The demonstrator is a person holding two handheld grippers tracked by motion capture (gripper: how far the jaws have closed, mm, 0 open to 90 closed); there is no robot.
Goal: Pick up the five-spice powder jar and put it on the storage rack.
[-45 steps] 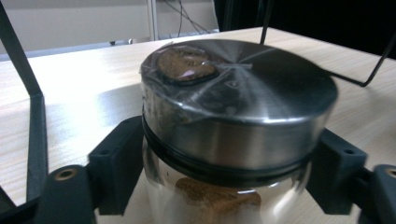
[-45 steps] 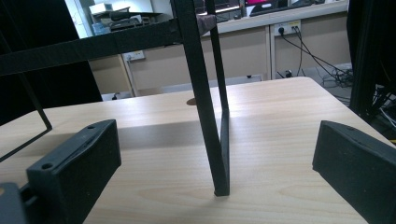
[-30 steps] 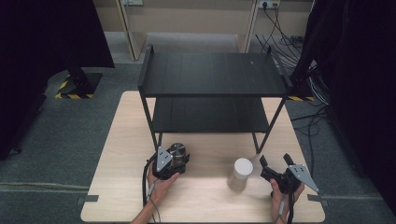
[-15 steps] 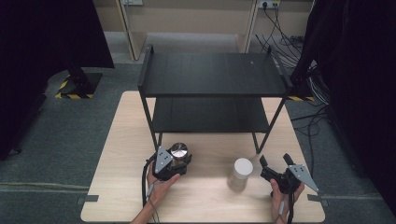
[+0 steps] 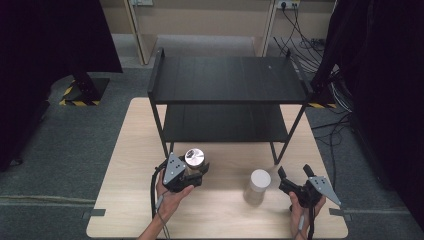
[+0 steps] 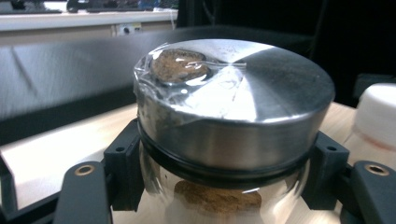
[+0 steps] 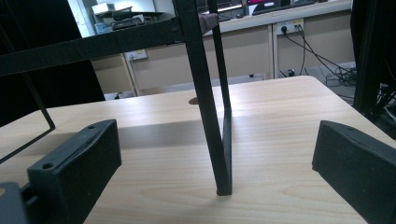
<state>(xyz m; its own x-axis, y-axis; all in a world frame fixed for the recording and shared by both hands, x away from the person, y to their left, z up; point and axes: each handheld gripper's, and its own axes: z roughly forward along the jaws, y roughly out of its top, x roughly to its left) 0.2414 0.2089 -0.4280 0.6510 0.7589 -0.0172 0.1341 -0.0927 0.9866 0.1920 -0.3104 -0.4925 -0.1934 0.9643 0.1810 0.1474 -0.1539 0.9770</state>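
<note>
A glass jar with a shiny metal lid [image 5: 195,157] [image 6: 233,121] and brown powder inside is clamped in my left gripper [image 5: 192,172] [image 6: 224,163], just in front of the black two-tier shelf [image 5: 225,80]. The jaws press on the jar below the lid. A second jar with a white lid [image 5: 258,184] [image 6: 378,112] stands on the table to the right. My right gripper [image 5: 294,172] [image 7: 217,158] sits right of that jar, open, nothing between its jaws, facing the shelf's front right leg [image 7: 210,107].
The shelf stands on the light wooden table [image 5: 130,150], its lower tier [image 5: 225,125] and top tier bare. Cables [image 5: 325,80] trail on the floor at the back right. A dark curtain [image 5: 50,45] hangs at the left.
The left gripper and the metal-lidded jar have shifted slightly forward toward the shelf. The right gripper and white-lidded jar have stayed put.
</note>
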